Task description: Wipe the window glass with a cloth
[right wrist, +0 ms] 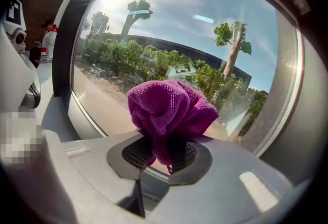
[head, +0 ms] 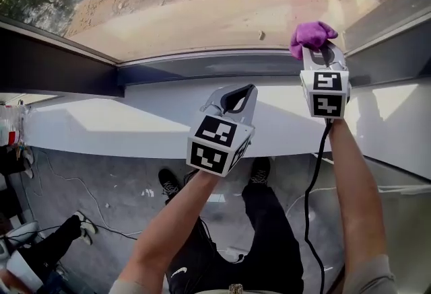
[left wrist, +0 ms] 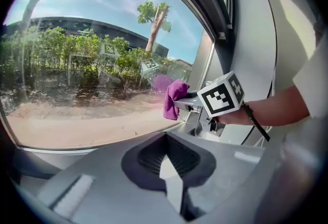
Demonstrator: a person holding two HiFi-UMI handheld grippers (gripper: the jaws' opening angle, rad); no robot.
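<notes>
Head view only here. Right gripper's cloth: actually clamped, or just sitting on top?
Observer: Clamped. In the right gripper view the right gripper has its fingers shut on the purple cloth, which bunches up above them.
Operator: Left gripper carrying anything?
Observer: No. The left gripper view shows the left gripper with its fingers together, nothing between them.
Operator: Cloth on the glass?
Observer: In the left gripper view the cloth sits low on the window glass, near its right frame, with a faint purple reflection right beside it. Actual contact I cannot tell.

Grey right hand-held gripper (head: pixel 320 50), black cable (head: pixel 311 178), black trousers (head: pixel 269 245)
</notes>
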